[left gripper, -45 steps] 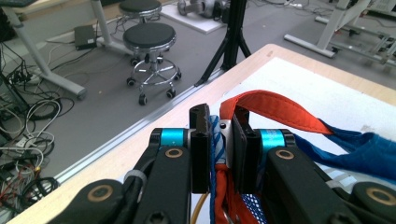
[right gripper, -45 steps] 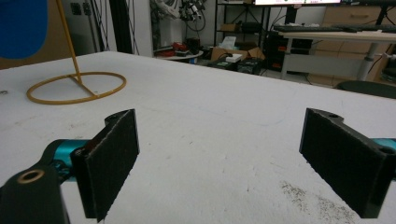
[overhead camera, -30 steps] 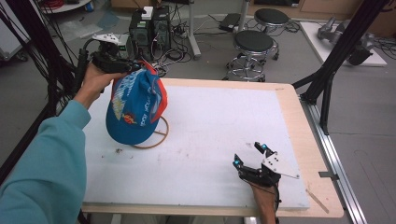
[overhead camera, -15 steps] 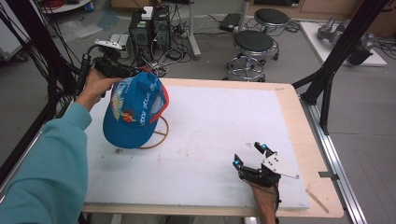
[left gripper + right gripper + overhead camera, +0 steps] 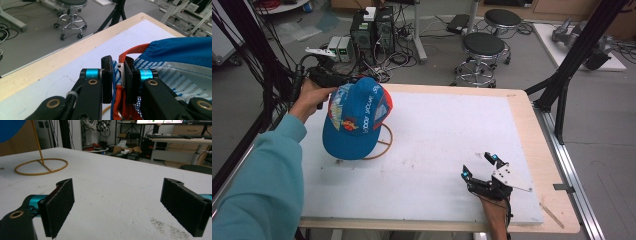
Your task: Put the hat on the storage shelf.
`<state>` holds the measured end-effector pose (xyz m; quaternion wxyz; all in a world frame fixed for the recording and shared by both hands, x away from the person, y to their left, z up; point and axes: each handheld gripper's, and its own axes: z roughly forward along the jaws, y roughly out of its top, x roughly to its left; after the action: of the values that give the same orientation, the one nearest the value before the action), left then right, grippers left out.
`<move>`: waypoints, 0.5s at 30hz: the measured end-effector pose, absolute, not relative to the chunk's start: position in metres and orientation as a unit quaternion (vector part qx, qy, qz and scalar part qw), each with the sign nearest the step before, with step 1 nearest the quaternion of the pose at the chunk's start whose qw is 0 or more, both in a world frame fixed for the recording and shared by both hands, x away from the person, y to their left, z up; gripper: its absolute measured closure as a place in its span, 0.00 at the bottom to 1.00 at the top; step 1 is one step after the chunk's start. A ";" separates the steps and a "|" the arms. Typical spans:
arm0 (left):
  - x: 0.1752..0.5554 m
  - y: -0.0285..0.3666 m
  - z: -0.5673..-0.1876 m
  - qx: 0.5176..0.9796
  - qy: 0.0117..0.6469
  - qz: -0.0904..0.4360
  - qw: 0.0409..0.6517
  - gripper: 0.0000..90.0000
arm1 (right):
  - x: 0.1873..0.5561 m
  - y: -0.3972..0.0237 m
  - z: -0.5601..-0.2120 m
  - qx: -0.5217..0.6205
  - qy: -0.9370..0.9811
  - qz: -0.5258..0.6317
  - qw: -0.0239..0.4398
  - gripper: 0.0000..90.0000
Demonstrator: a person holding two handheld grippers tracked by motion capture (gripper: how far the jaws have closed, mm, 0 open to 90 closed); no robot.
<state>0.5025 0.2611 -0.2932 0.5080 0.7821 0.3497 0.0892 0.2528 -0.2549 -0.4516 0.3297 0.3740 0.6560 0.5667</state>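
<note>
A blue cap (image 5: 354, 120) with orange-red trim and a colourful front patch hangs tilted over a yellow wire stand (image 5: 384, 145) at the left of the white mat. My left gripper (image 5: 349, 82) is shut on the cap's back edge; in the left gripper view its pads (image 5: 107, 72) pinch the striped lining and orange strap (image 5: 135, 50), with the blue crown (image 5: 180, 50) to the right. My right gripper (image 5: 479, 166) rests open near the front right of the mat, nothing between its jaws (image 5: 117, 202). The right gripper view has the stand's ring base (image 5: 41, 166) and a corner of the cap (image 5: 10, 126).
The white mat (image 5: 437, 130) lies on a wooden table (image 5: 532, 130). Two stools (image 5: 482, 47) and computer boxes (image 5: 372, 25) stand on the floor beyond the far edge. Black frame posts (image 5: 562, 75) rise at the right, cables at the left.
My left hand has come down with the cap, which now sits lower over the stand and tilts more to the front. The right gripper has stayed where it was.
</note>
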 end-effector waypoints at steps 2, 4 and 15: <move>0.502 0.262 -0.294 0.779 0.352 0.089 0.511 0.88 | 0.253 -0.255 -0.452 0.374 0.656 0.567 0.330 0.12; 0.501 0.262 -0.294 0.780 0.349 0.092 0.512 0.88 | 0.253 -0.255 -0.452 0.373 0.656 0.567 0.330 0.12; 0.496 0.267 -0.295 0.774 0.358 0.111 0.511 0.77 | 0.253 -0.255 -0.452 0.373 0.656 0.567 0.330 0.12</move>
<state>0.4964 0.2671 -0.2952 0.5106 0.7736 0.3585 0.1111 0.2529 -0.2550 -0.4516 0.3304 0.3726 0.6563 0.5667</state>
